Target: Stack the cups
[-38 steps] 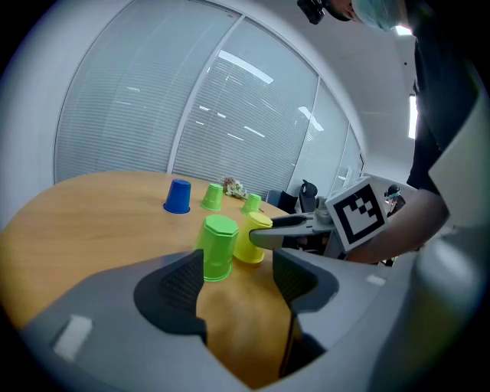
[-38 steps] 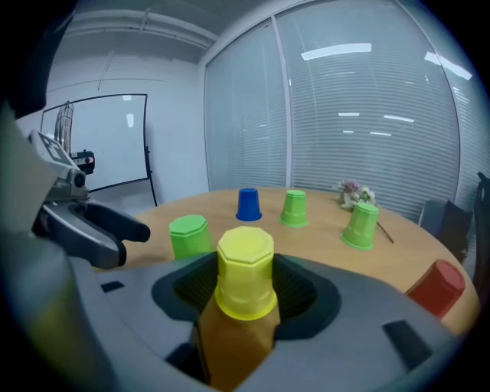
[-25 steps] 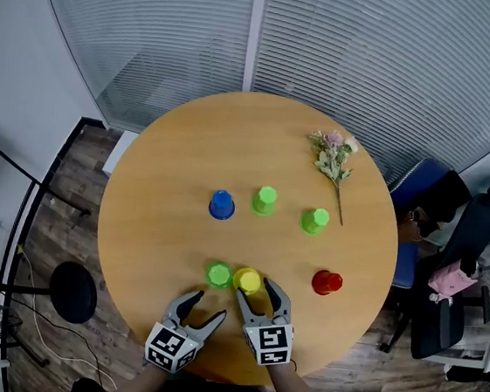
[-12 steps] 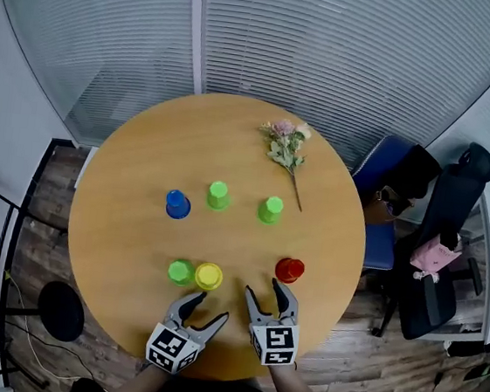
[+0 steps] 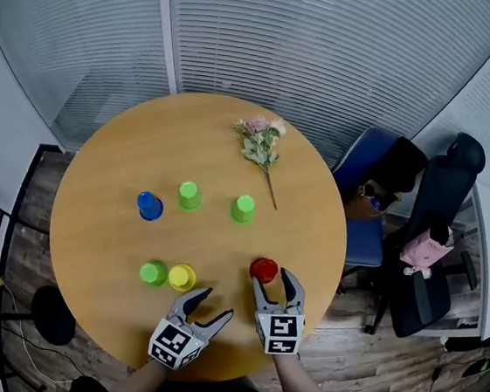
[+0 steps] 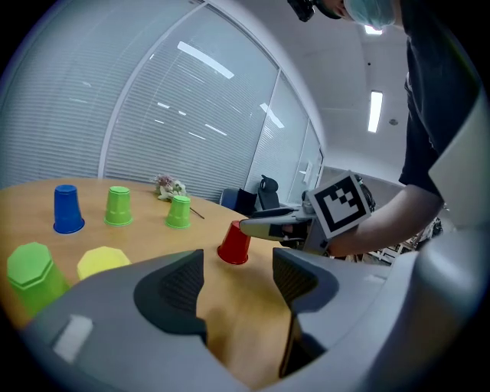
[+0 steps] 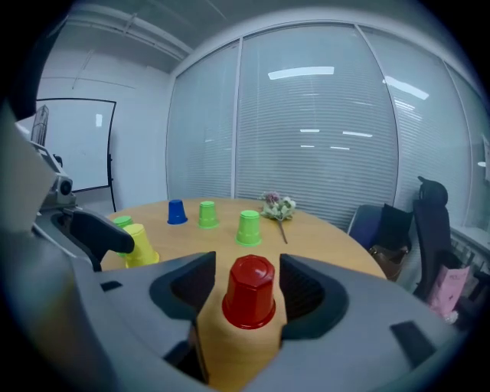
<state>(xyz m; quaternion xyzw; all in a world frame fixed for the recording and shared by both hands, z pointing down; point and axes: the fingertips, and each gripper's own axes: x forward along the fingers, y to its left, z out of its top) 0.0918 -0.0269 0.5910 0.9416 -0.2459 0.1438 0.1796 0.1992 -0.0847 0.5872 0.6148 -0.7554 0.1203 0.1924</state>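
Observation:
Six cups stand upside down on the round wooden table (image 5: 117, 159). The red cup (image 5: 263, 269) (image 7: 249, 291) stands between the fingers of my open right gripper (image 5: 272, 280) (image 7: 246, 268), with a small gap on each side. A yellow cup (image 5: 182, 277) (image 6: 103, 260) and a green cup (image 5: 154, 273) (image 6: 31, 272) stand side by side in front of my left gripper (image 5: 213, 305) (image 6: 237, 268), which is open and empty. Farther back stand a blue cup (image 5: 149, 206) and two green cups (image 5: 190, 195) (image 5: 243, 209).
A sprig of dried flowers (image 5: 258, 142) lies at the table's far side. A blue chair (image 5: 368, 196) and a black office chair (image 5: 438, 239) stand to the right of the table. Window blinds run behind it.
My right gripper has moved right, from beside the yellow cup to around the red cup. The left gripper has stayed near the table's front edge. The head view has shifted.

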